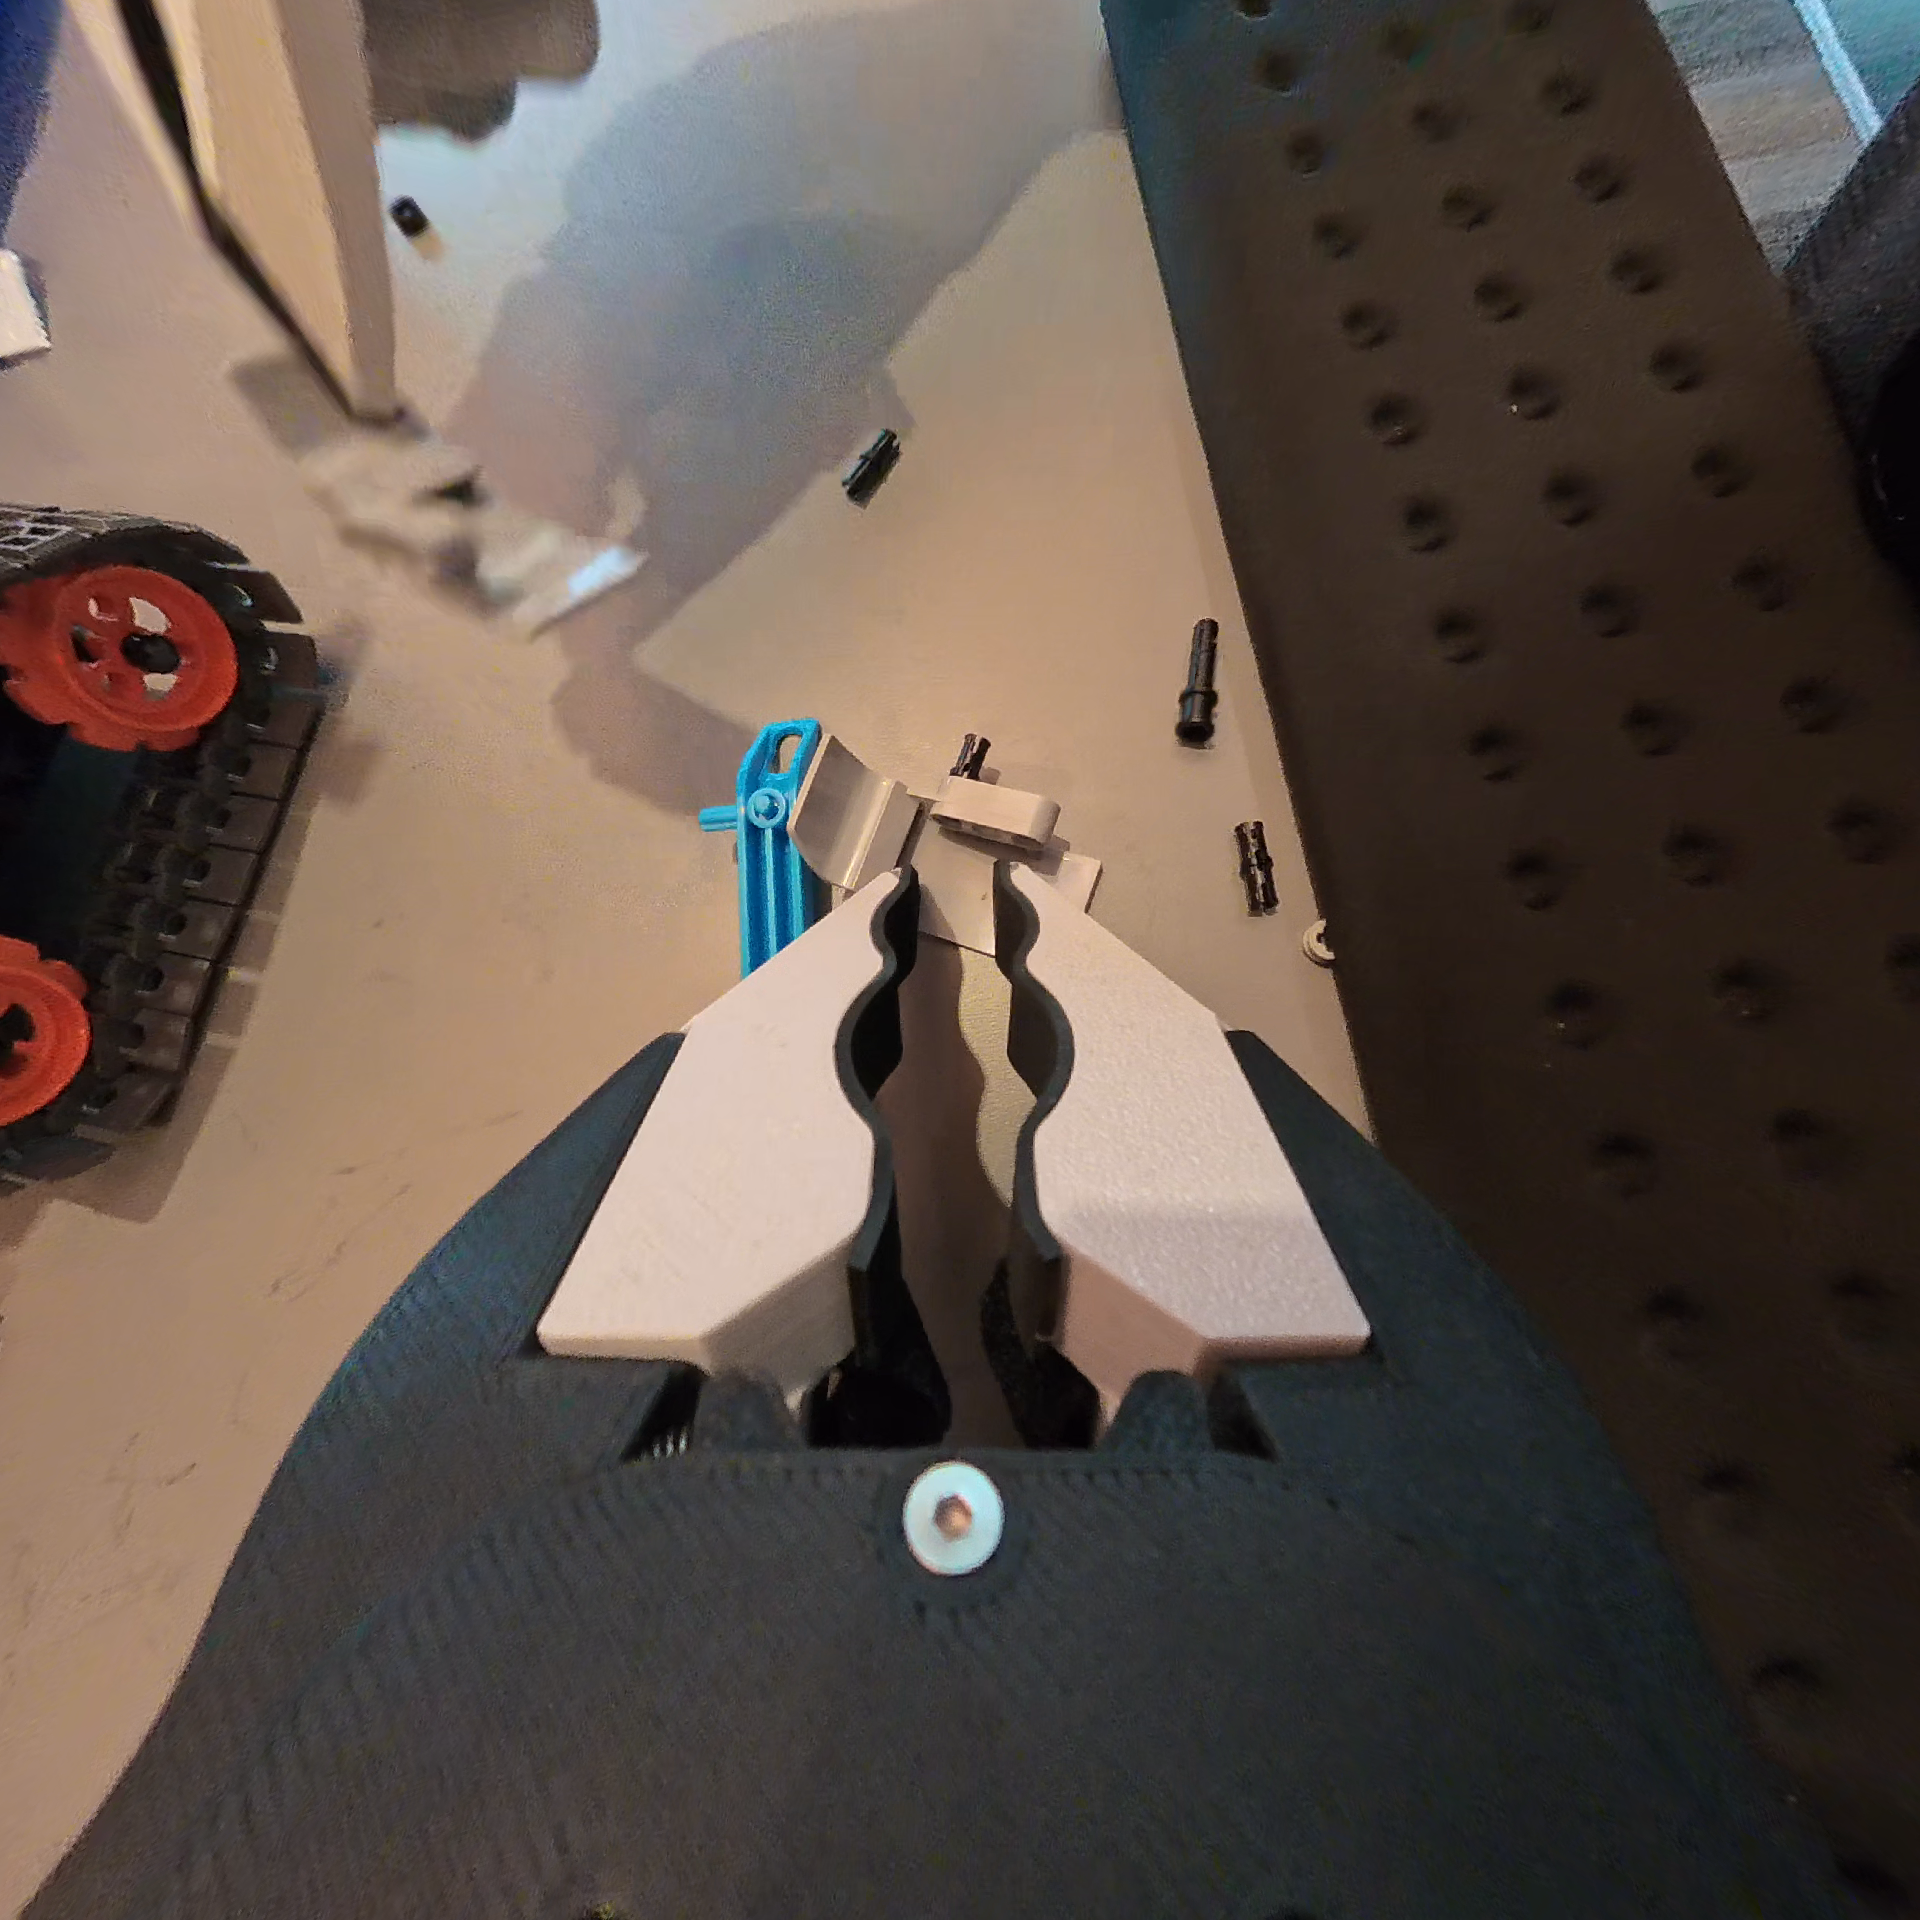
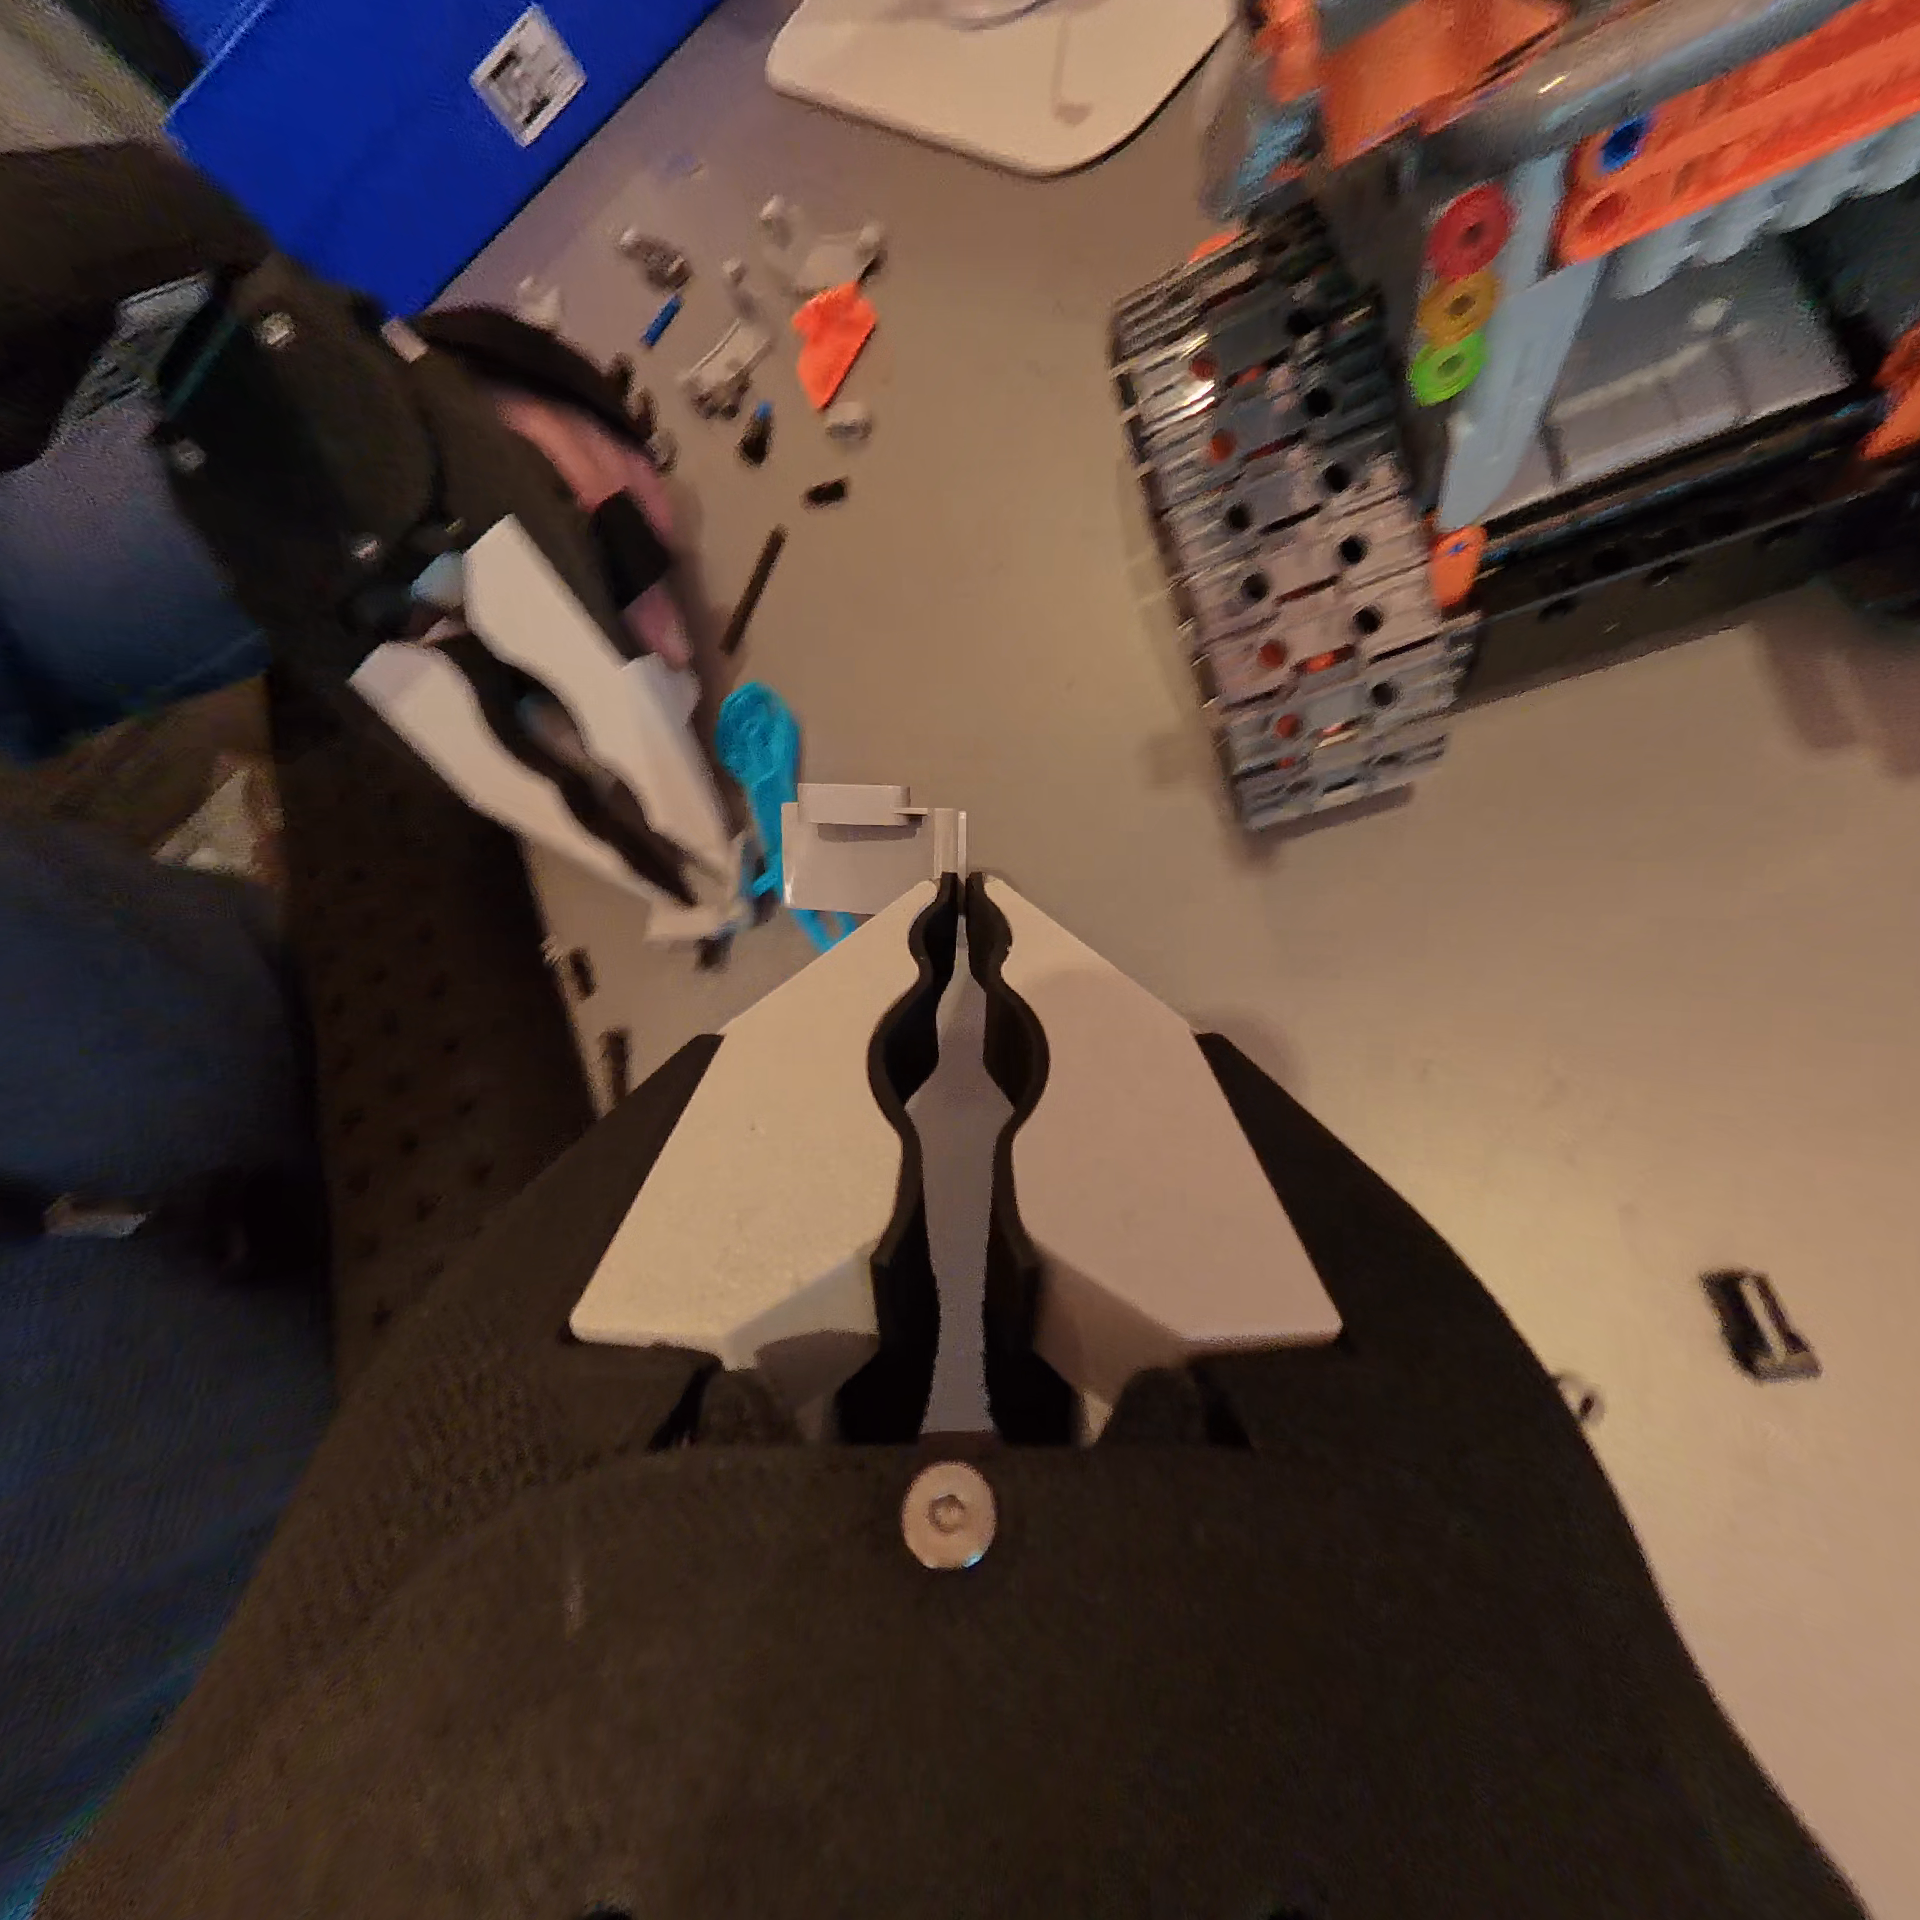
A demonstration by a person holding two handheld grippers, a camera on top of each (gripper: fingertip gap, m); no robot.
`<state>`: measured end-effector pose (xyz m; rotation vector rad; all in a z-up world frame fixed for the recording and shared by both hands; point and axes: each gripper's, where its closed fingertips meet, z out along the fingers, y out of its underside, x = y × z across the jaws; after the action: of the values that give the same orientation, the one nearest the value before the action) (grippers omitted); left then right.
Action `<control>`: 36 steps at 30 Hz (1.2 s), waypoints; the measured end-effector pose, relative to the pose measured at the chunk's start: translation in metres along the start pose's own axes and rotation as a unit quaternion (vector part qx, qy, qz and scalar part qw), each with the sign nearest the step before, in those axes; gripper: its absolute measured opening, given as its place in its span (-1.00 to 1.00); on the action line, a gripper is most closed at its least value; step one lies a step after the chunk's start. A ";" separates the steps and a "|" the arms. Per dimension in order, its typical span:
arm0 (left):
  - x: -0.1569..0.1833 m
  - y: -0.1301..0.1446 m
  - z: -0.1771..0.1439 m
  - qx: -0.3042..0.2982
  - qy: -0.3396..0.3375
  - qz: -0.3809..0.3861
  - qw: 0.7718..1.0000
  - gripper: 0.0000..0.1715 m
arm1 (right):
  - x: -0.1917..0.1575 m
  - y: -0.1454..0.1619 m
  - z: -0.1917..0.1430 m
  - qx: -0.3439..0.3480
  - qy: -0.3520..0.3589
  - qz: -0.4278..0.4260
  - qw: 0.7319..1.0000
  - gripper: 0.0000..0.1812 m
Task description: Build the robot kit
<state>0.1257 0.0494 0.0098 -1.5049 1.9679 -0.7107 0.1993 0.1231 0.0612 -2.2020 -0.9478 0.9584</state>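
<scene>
In the left wrist view my left gripper is shut on a flat grey plate. The plate belongs to a small assembly with a curved grey panel, a short grey beam bearing a black pin, and a blue strut. It is held just above the table. In the right wrist view my right gripper is shut on the thin edge of a grey panel. The left gripper's white fingers show blurred at the left, by the blue strut.
A black perforated board lies at the right, with loose black pins beside it. A tracked model with red wheels stands at the left. It shows as tracks in the right wrist view. Scattered small parts and a blue box lie farther off. My hands' fingertips stand some 12 centimetres from each other. My right tips are about 12 centimetres from the blue strut, my left tips only 4 centimetres.
</scene>
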 end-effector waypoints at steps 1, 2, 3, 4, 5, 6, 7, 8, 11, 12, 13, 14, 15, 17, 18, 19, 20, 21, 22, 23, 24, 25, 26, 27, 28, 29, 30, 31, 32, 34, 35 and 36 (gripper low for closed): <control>0.000 0.000 0.000 0.000 0.000 -0.001 1.000 -0.86 | -0.009 0.007 -0.007 -0.021 -0.018 -0.005 1.000 -1.00; 0.000 0.000 0.000 0.001 0.000 -0.002 1.000 -0.86 | -0.016 0.014 -0.012 -0.042 -0.026 -0.013 0.999 -1.00; 0.000 -0.001 0.001 0.001 0.000 -0.001 1.000 -0.86 | -0.023 0.021 -0.015 -0.063 -0.031 -0.021 0.997 -1.00; 0.000 -0.001 0.001 0.001 0.002 -0.001 1.000 -0.86 | -0.032 0.030 -0.015 -0.085 -0.041 -0.027 0.995 -1.00; 0.001 -0.002 0.002 0.001 0.002 -0.001 1.000 -0.86 | -0.039 0.038 -0.013 -0.109 -0.047 -0.034 0.992 -1.00; 0.000 -0.002 0.002 0.000 0.002 -0.001 1.000 -0.86 | -0.042 0.046 -0.009 -0.128 -0.038 -0.040 0.990 -1.00; 0.000 -0.003 0.003 -0.001 0.002 0.000 1.000 -0.86 | -0.045 0.052 -0.003 -0.144 -0.032 -0.045 0.988 -1.00; 0.000 -0.004 0.003 -0.001 0.000 0.000 1.000 -0.86 | -0.049 0.056 0.002 -0.152 -0.033 -0.052 0.986 -1.00; 0.000 -0.004 0.004 -0.003 -0.003 -0.005 1.000 -0.86 | -0.054 0.060 0.016 -0.164 -0.022 -0.062 0.984 -1.00; -0.001 -0.004 0.004 -0.003 -0.006 -0.005 1.000 -0.86 | -0.052 0.061 0.019 -0.165 -0.010 -0.066 0.984 -1.00; -0.001 -0.005 0.004 -0.004 -0.008 -0.006 1.000 -0.86 | -0.051 0.061 0.020 -0.165 -0.004 -0.067 0.984 -0.98; 0.000 -0.005 0.005 -0.004 -0.009 -0.008 1.000 -0.86 | -0.052 0.061 0.021 -0.167 -0.003 -0.073 0.983 -0.96; 0.000 -0.005 0.004 -0.004 -0.011 -0.009 1.000 -0.85 | -0.050 0.059 0.021 -0.161 0.009 -0.078 0.984 -0.93; 0.001 -0.005 0.004 -0.002 -0.012 -0.007 1.000 -0.84 | -0.050 0.056 0.017 -0.153 0.027 -0.080 0.985 -0.79; 0.001 -0.006 0.003 -0.002 -0.013 -0.008 1.000 -0.84 | -0.047 0.054 0.014 -0.144 0.044 -0.082 0.985 -0.77; 0.002 -0.007 0.003 0.002 -0.012 -0.008 1.000 -0.84 | -0.045 0.052 0.010 -0.135 0.066 -0.087 0.985 -0.76; 0.003 -0.008 0.002 0.004 -0.011 -0.008 1.000 -0.84 | -0.045 0.050 0.007 -0.128 0.080 -0.093 0.984 -0.79; 0.003 -0.010 0.002 0.006 -0.013 -0.007 1.000 -0.84 | -0.048 0.047 0.002 -0.112 0.094 -0.099 0.984 -0.86; 0.003 -0.011 0.002 0.008 -0.013 -0.006 1.000 -0.84 | -0.056 0.046 -0.001 -0.101 0.092 -0.106 0.985 -0.95; 0.004 -0.011 0.002 0.008 -0.010 -0.007 1.000 -0.84 | -0.067 0.048 0.000 -0.098 0.077 -0.104 0.987 -0.98; 0.004 -0.011 0.004 0.006 -0.010 -0.009 1.000 -0.84 | -0.079 0.052 0.003 -0.098 0.060 -0.100 0.988 -0.99; 0.004 -0.009 0.005 0.001 -0.011 -0.007 1.000 -0.84 | -0.085 0.055 0.008 -0.098 0.055 -0.099 0.989 -0.99; 0.005 -0.009 0.006 -0.002 -0.008 -0.005 1.000 -0.84 | -0.086 0.059 0.013 -0.099 0.062 -0.099 0.988 -0.99; 0.006 -0.009 0.007 -0.001 -0.004 -0.006 1.000 -0.84 | -0.082 0.061 0.019 -0.094 0.074 -0.093 0.988 -1.00; 0.005 -0.009 0.008 0.000 -0.003 -0.006 1.000 -0.84 | -0.078 0.065 0.024 -0.093 0.083 -0.087 0.988 -1.00; 0.004 -0.009 0.008 -0.001 -0.004 -0.006 1.000 -0.84 | -0.070 0.070 0.028 -0.100 0.101 -0.085 0.986 -1.00; 0.003 -0.009 0.008 -0.001 -0.004 -0.007 1.000 -0.84 | -0.062 0.072 0.030 -0.101 0.118 -0.085 0.984 -1.00; 0.002 -0.009 0.008 0.000 -0.003 -0.010 1.000 -0.84 | -0.062 0.073 0.032 -0.096 0.111 -0.082 0.986 -1.00; 0.001 -0.009 0.009 0.000 0.000 -0.011 1.000 -0.85 | -0.064 0.071 0.035 -0.086 0.102 -0.078 0.988 -1.00; 0.001 -0.010 0.010 -0.001 0.007 -0.008 1.000 -0.86 | -0.059 0.074 0.037 -0.090 0.113 -0.083 0.986 -1.00; 0.001 -0.010 0.010 -0.001 0.009 -0.007 1.000 -0.86 | -0.058 0.073 0.038 -0.088 0.113 -0.088 0.986 -1.00; 0.000 -0.011 0.011 -0.001 0.010 -0.006 1.000 -0.87 | -0.058 0.072 0.038 -0.087 0.114 -0.091 0.986 -1.00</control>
<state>0.1403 0.0459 0.0096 -1.5173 1.9771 -0.7321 0.1684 0.0429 0.0099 -2.2607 -1.1344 0.5452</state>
